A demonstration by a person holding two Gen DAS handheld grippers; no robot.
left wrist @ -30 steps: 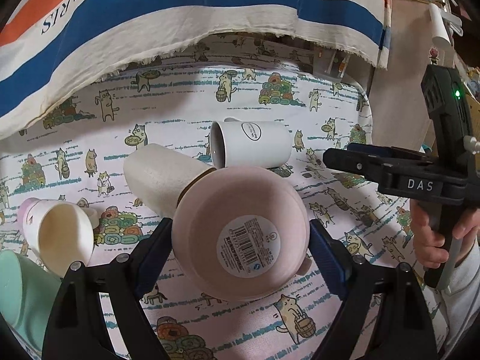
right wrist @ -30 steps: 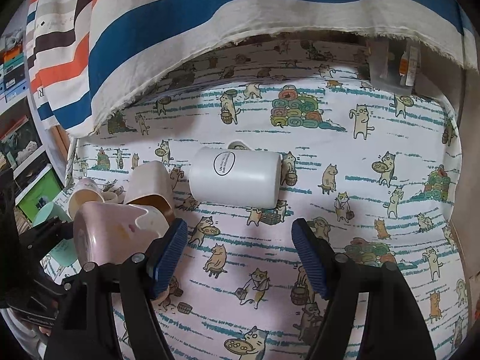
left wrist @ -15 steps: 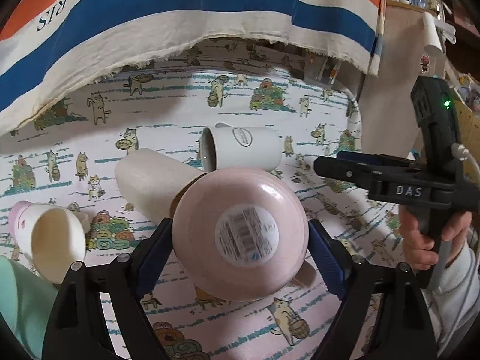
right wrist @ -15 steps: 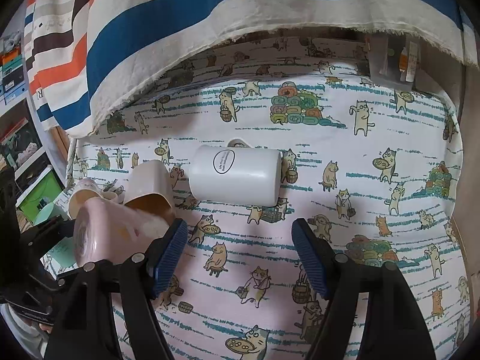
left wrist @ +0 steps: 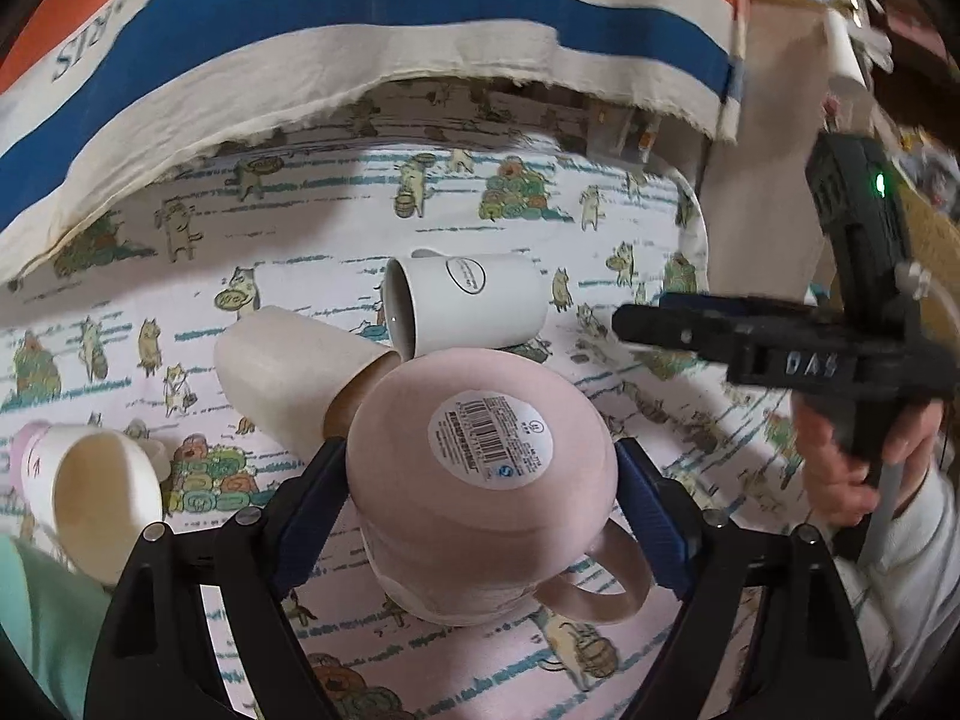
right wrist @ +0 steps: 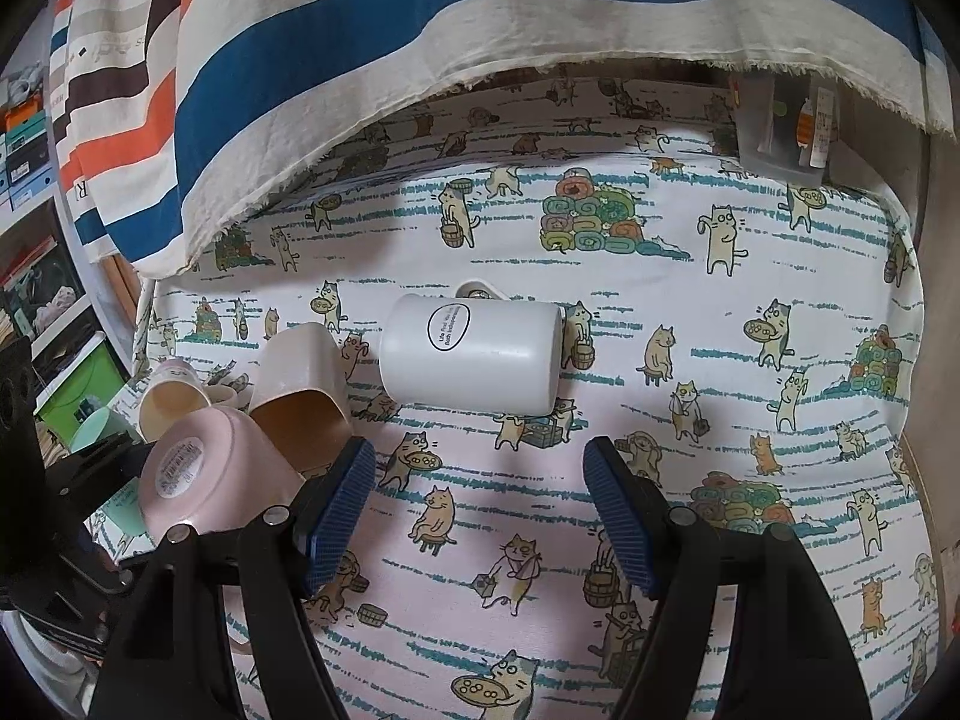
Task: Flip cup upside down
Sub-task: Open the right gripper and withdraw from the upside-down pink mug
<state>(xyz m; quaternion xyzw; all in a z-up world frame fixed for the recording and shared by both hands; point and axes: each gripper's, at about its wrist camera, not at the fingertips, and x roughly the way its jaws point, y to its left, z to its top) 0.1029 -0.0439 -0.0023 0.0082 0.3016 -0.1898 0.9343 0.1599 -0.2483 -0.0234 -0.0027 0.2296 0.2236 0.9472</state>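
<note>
Now the tablecloth (right wrist: pixel 750 420) carries several cups lying on their sides. Compared with a second ago, the pink cup (left wrist: pixel 480 492) has turned further, its labelled bottom now facing up and its handle showing low on the right, so the flip seems nearly complete. The left gripper (left wrist: pixel 480 498) is clamped on its sides. The right gripper (right wrist: pixel 480 510) hovers with jaws wide apart, holding nothing, near the white mug (right wrist: pixel 474 354).

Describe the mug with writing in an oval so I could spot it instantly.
Look at the cat-print tablecloth under the striped cloth. Near its middle a white mug lies on its side, right of a beige cup. It alone is pure white with a black oval label; the others are beige, pink or mint.
</note>
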